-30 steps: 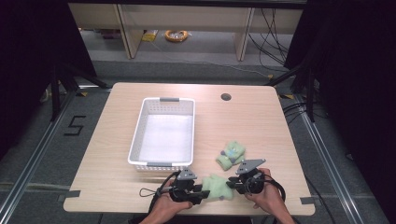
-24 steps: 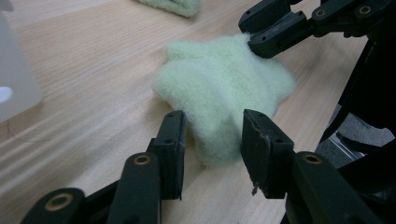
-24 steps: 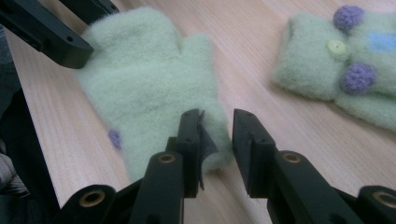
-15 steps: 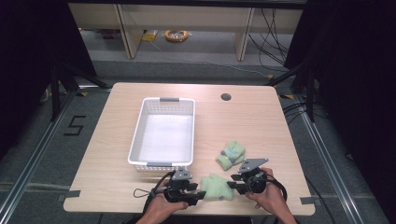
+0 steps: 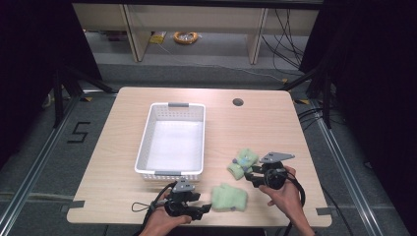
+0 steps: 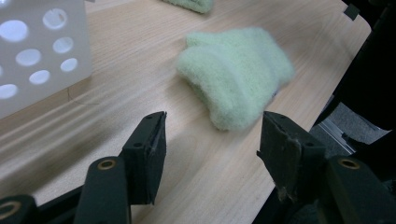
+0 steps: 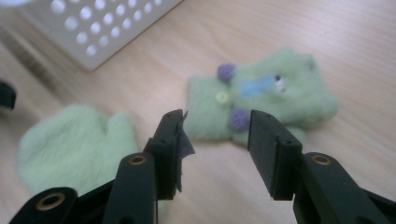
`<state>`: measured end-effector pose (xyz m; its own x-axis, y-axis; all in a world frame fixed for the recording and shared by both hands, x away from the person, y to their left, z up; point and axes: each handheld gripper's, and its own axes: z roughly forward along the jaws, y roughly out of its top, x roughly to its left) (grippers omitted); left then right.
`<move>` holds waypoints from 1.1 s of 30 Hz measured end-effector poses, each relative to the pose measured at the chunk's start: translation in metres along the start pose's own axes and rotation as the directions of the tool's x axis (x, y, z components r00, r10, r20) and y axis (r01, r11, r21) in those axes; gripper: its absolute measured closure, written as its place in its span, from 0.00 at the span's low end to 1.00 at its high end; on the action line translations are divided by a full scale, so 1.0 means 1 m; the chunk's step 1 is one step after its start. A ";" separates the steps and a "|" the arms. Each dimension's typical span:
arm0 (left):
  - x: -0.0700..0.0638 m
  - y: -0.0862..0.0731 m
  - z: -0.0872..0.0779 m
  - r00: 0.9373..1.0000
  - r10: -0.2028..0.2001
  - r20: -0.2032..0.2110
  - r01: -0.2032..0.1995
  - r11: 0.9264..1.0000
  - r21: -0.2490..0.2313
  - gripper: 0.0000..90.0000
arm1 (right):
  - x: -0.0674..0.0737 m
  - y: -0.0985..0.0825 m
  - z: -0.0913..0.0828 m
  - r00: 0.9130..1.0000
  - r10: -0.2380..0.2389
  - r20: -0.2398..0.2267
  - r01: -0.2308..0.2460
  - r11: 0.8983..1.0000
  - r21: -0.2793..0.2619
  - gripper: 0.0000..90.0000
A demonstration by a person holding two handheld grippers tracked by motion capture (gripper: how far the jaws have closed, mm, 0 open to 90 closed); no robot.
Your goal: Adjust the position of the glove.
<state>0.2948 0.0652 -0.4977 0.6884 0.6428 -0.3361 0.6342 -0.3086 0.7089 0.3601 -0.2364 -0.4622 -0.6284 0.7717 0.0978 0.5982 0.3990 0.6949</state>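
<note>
Both your left gripper (image 6: 210, 140) and right gripper (image 7: 215, 140) gaped empty before soft, light mittens (image 6: 236, 74), likely best pinched at an edge.

Wooden table (image 5: 123, 137): white perforated basket (image 5: 172, 140), plain green mitten (image 5: 229, 197), decorated green mitten (image 5: 243, 162) just beside.

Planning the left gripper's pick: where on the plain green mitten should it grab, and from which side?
Grip the plain mitten at its near rounded edge, coming from the left gripper, whose open jaws already face it. It lies flat and soft, so pinching that thick folded edge looks easiest.
</note>
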 end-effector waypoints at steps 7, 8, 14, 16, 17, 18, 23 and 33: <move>0.001 0.000 -0.004 1.000 -0.004 0.015 0.004 1.000 -0.002 0.45 | -0.008 0.021 0.020 0.999 0.020 0.050 -0.019 1.000 -0.006 0.62; 0.001 -0.001 -0.005 1.000 -0.006 0.007 0.006 1.000 -0.009 0.45 | -0.007 0.023 0.024 0.997 0.059 0.056 -0.059 0.998 -0.007 0.62; 0.001 -0.003 -0.004 1.000 -0.013 0.019 0.013 1.000 0.003 0.44 | -0.014 0.029 0.041 0.991 0.098 0.086 -0.104 0.993 0.064 0.62; 0.001 -0.003 -0.003 1.000 -0.005 0.027 0.004 1.000 0.012 0.44 | -0.016 0.029 0.047 0.988 0.124 0.092 -0.131 0.989 0.068 0.62; 0.001 -0.003 -0.003 1.000 -0.004 0.028 0.004 1.000 0.012 0.44 | -0.016 0.029 0.047 0.988 0.124 0.092 -0.131 0.989 0.068 0.62; 0.001 -0.004 -0.003 1.000 -0.001 0.026 0.001 1.000 0.015 0.44 | -0.016 0.029 0.050 0.988 0.128 0.092 -0.133 0.990 0.051 0.62; 0.001 -0.004 -0.003 1.000 0.003 0.022 -0.003 1.000 0.016 0.44 | -0.014 0.031 0.058 0.984 0.143 0.110 -0.155 0.983 0.103 0.61; -0.002 -0.007 0.001 1.000 0.004 0.026 -0.005 1.000 0.026 0.45 | -0.013 0.028 0.071 0.981 0.122 0.151 -0.137 0.986 0.090 0.68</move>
<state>0.2894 0.0657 -0.5026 0.6999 0.6228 -0.3496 0.6398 -0.3293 0.6944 0.4208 -0.1998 -0.4945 -0.4685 0.8804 0.0736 0.7210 0.3328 0.6077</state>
